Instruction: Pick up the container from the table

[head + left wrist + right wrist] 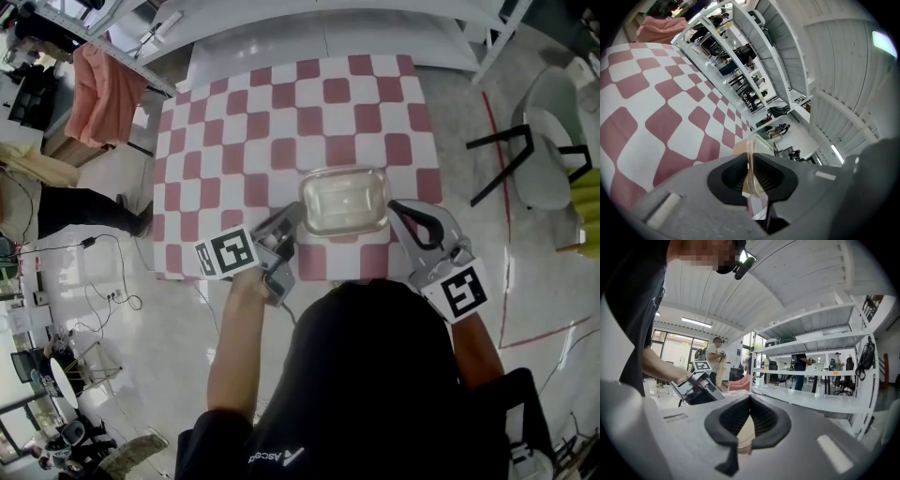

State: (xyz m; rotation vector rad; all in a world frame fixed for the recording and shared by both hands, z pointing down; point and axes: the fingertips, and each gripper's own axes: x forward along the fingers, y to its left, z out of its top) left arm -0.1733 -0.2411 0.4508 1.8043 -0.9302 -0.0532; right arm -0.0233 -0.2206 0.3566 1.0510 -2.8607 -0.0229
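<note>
A clear plastic container (342,202) with rounded corners hangs between my two grippers over the near part of the red-and-white checked table (281,122). My left gripper (292,217) is shut on its left rim. In the left gripper view the thin clear wall (758,146) runs up from between the ribbed pads of the left gripper (752,176). My right gripper (394,211) is shut on the right rim. In the right gripper view a pale sliver of the container (745,434) sits pinched in the right gripper (749,425). The far left gripper (696,385) also shows there.
A grey chair (548,141) stands on the floor to the right of the table. A pink cloth (103,89) hangs over a rack at the upper left, and white shelving (281,19) runs behind the table. A person's leg (75,211) and cables lie at the left.
</note>
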